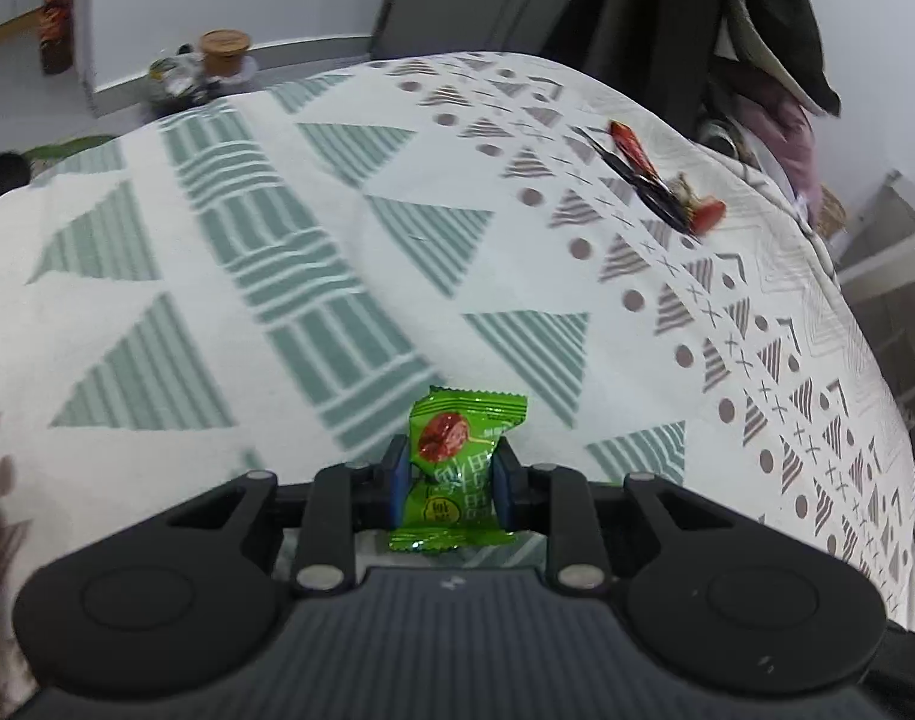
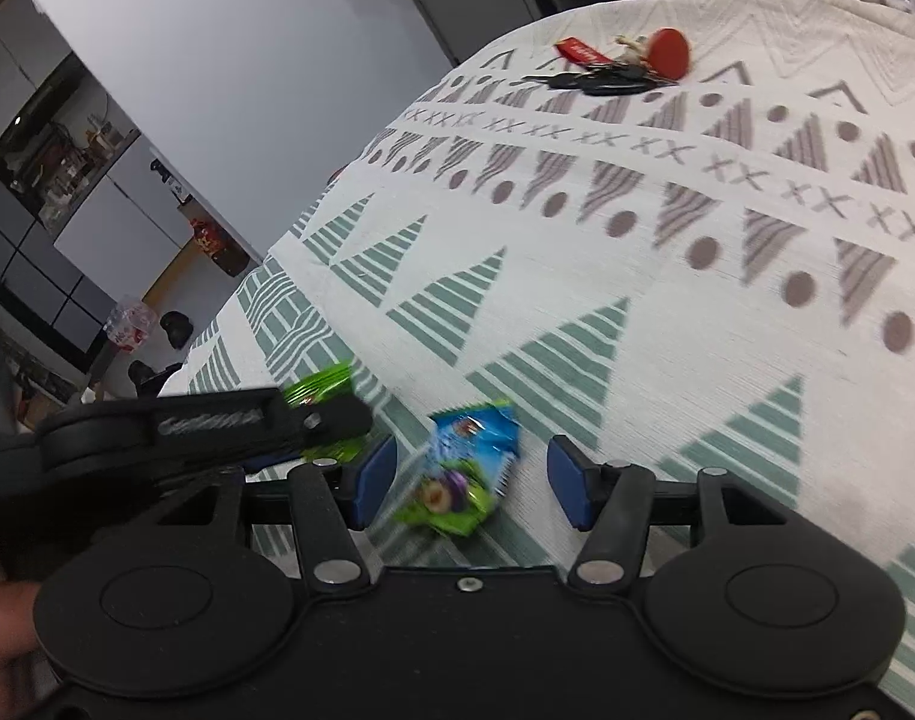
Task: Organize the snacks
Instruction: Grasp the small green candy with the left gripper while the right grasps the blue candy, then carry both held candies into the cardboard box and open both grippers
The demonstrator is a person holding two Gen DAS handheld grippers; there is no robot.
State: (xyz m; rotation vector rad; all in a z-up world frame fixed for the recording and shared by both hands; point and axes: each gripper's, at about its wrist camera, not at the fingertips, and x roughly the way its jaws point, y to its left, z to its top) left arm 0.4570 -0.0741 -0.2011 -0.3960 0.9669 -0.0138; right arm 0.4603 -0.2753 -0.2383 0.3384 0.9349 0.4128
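The left gripper (image 1: pixel 449 483) had its blue pads clamped on a crinkly green candy (image 1: pixel 457 468), a glossy wrapper with sawtooth ends, held above the woven patterned cloth (image 1: pixel 313 210). The right gripper (image 2: pixel 466 480) sat wide apart around a blurry blue-and-green pack (image 2: pixel 466 468) lying on the cloth. Keys (image 2: pixel 619 69) with a red tag sat near the far edge, with lots of bare cloth between. In the right view, the left gripper hid most of the green candy.
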